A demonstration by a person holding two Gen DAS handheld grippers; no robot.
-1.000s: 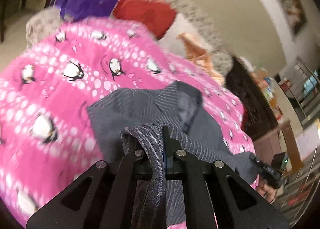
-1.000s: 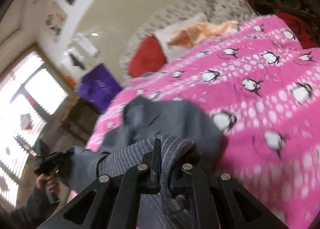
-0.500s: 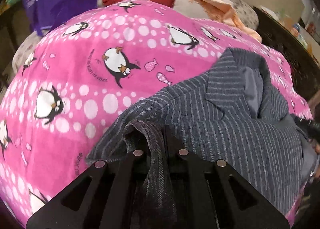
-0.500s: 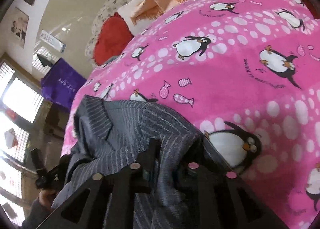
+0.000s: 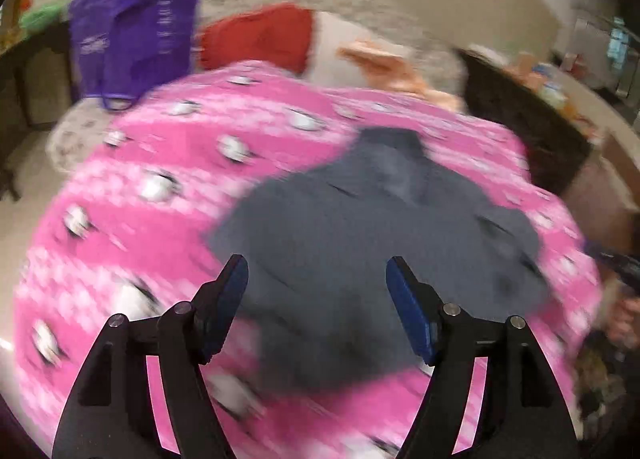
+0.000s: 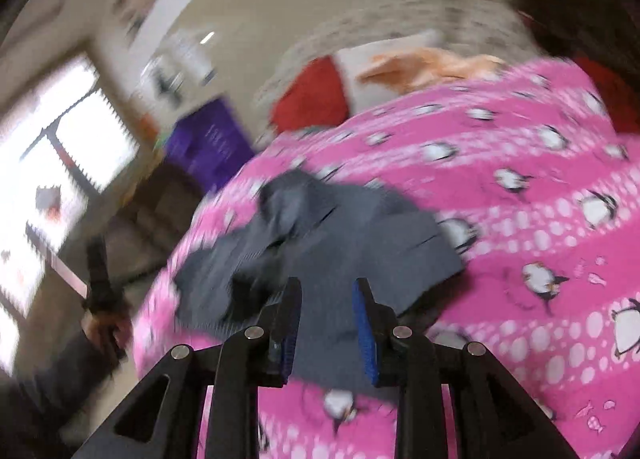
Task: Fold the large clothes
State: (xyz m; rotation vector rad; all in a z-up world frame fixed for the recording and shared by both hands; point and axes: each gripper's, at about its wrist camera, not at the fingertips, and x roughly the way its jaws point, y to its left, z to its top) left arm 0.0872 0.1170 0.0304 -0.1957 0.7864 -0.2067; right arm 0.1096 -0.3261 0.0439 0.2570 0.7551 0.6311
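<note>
Underneath everything spreads the pink fleece blanket with penguin print over the bed, giving a broad soft surface for folding. On it, toward the near edge, lies the dark grey pinstriped jacket, rumpled, collar pointing to the pillows, so it probably needs smoothing before the next fold. Behind stand a purple fabric tote bag and a red cushion. Smallest, the left tool hangs above the cloth, jaws wide apart and empty; the right tool hovers likewise, parted narrowly, gripping nothing.
</note>
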